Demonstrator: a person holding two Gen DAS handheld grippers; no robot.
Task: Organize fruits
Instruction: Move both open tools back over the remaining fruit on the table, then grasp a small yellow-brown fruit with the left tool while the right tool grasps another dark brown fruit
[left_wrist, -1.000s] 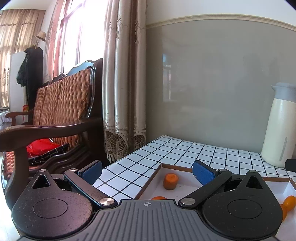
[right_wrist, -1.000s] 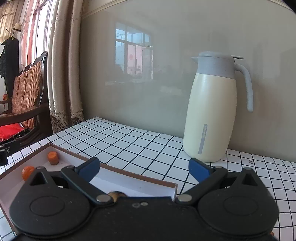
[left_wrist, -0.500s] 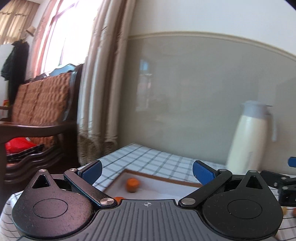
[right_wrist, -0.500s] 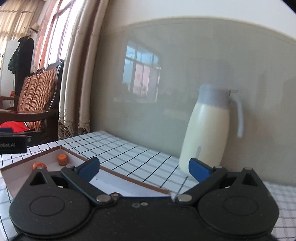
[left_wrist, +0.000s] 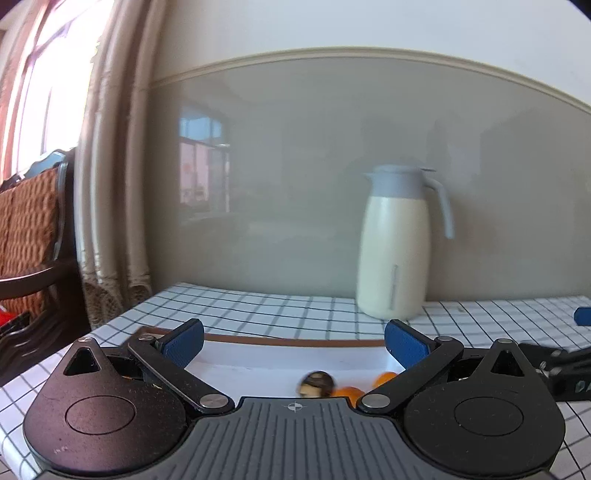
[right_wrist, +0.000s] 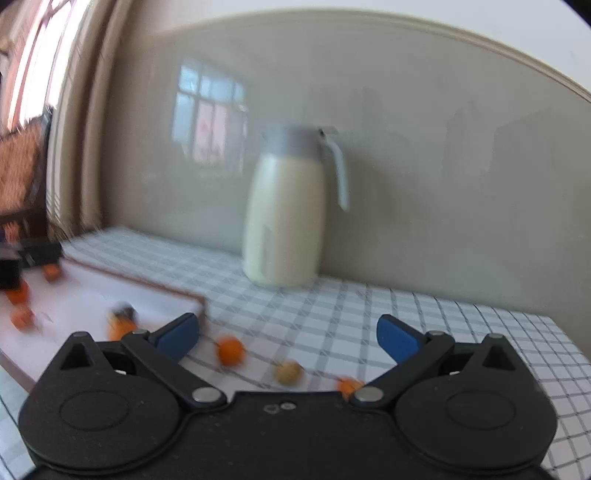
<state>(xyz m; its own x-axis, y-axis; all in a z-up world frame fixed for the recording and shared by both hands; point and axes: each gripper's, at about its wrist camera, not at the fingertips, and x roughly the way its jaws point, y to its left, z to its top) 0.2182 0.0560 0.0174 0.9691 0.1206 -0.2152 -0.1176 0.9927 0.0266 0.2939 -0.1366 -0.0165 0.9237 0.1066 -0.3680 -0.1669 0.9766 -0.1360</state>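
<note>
The white tray (left_wrist: 280, 360) lies just ahead of my left gripper (left_wrist: 293, 341), spread wide and empty. My right gripper (right_wrist: 287, 334) is equally released; between its tips on the tablecloth (right_wrist: 332, 317) sit an orange fruit (right_wrist: 231, 351) and a smaller yellowish fruit (right_wrist: 288, 373).

Both wrist views low over table, facing wall, sharing jug (left_wrist: 395, 254)

Small orange fruits (right_wrist: 230, 351) lie loose on the checked cloth; others, blurred, sit inside the white tray (right_wrist: 85, 295).
</note>
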